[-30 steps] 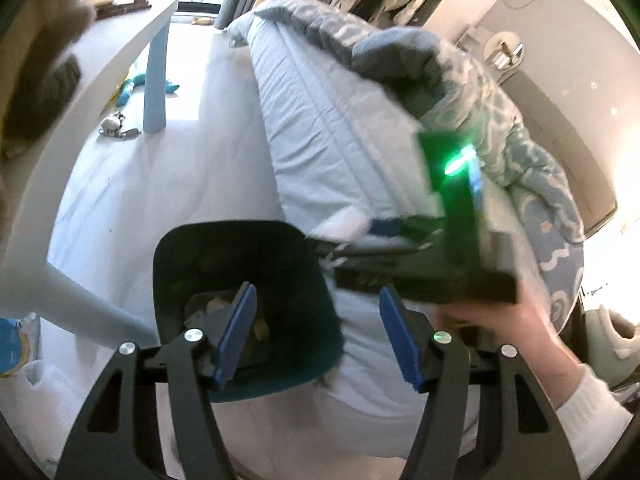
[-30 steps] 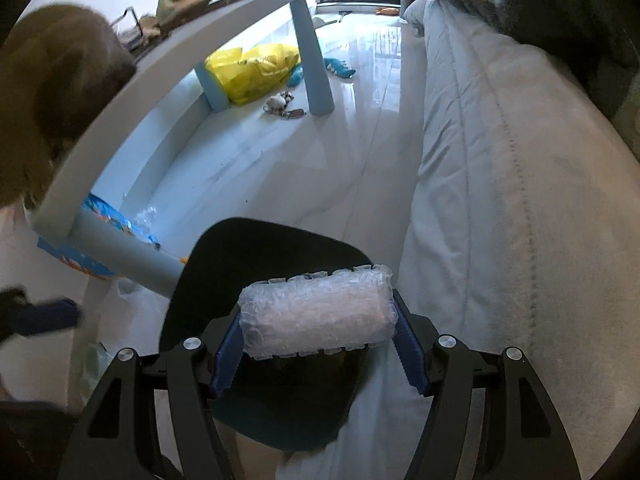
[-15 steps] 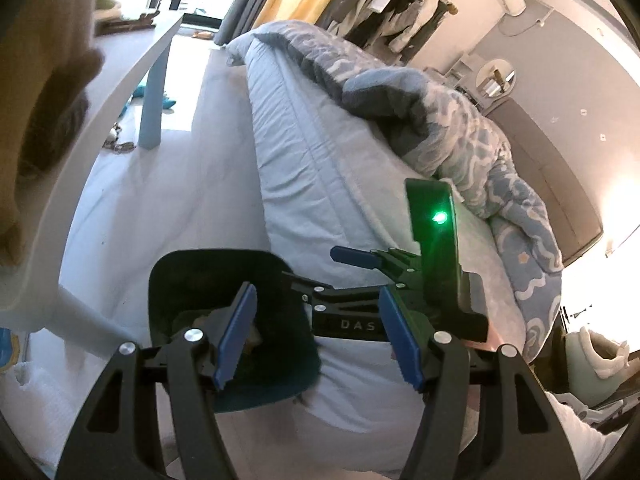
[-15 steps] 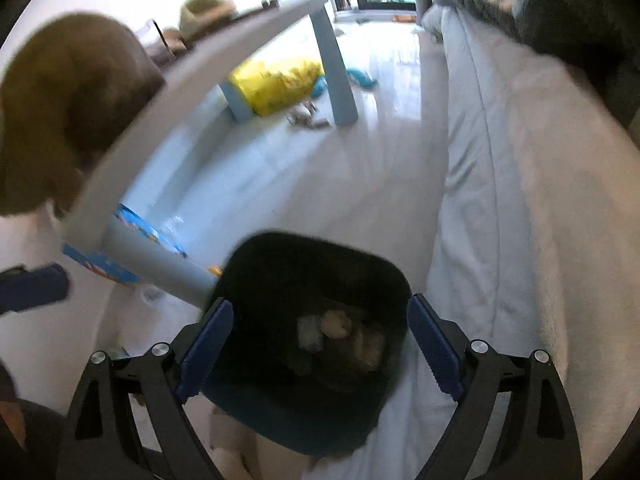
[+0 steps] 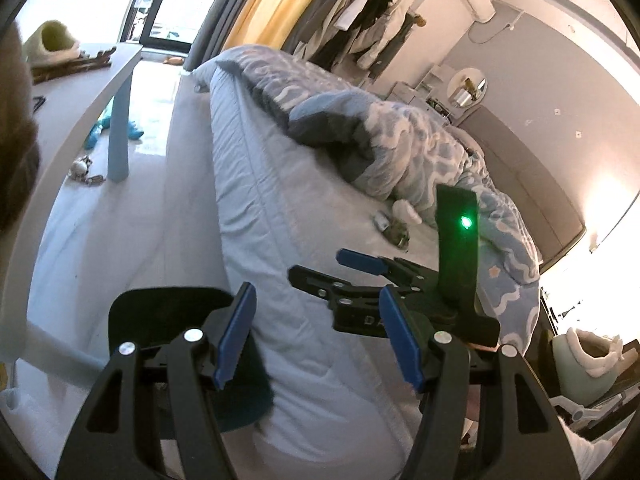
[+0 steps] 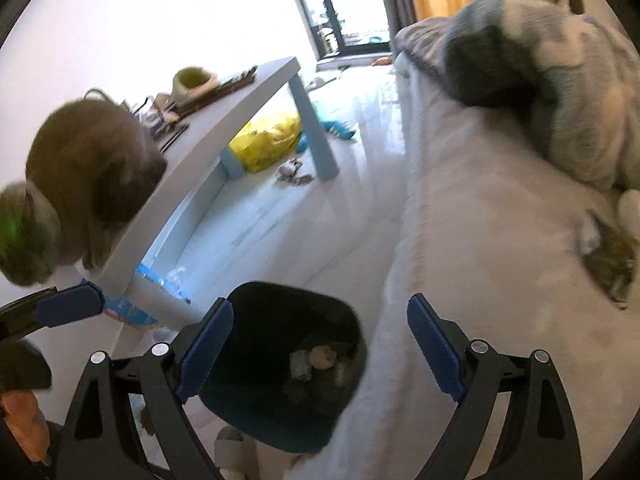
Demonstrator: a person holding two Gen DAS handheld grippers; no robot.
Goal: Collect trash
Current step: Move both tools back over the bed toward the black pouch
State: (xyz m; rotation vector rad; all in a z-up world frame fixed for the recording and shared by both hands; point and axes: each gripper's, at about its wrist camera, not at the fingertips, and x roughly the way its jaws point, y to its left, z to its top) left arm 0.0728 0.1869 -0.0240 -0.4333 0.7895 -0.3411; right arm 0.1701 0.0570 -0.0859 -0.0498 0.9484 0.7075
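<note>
A dark teal trash bin (image 6: 280,380) stands on the floor against the bed, with several scraps of trash (image 6: 316,360) inside. My right gripper (image 6: 320,344) is open and empty, above the bin's rim and the bed edge. My left gripper (image 5: 316,336) is open and empty over the mattress edge, with the bin (image 5: 160,312) behind its left finger. The right gripper's body, with a green light, shows in the left wrist view (image 5: 400,292). Small trash items (image 5: 394,226) lie on the bed near the duvet, and also show in the right wrist view (image 6: 608,256).
A white low table (image 6: 224,132) with clutter and a brown furry object (image 6: 88,168) stands left of the bin. A yellow bag (image 6: 268,144) and small toys (image 6: 294,172) lie on the floor. A blue patterned duvet (image 5: 400,148) covers the bed.
The right gripper opened and let the bubble-wrap roll drop; it is no longer between the fingers. Both grippers have lifted and turned toward the bed.
</note>
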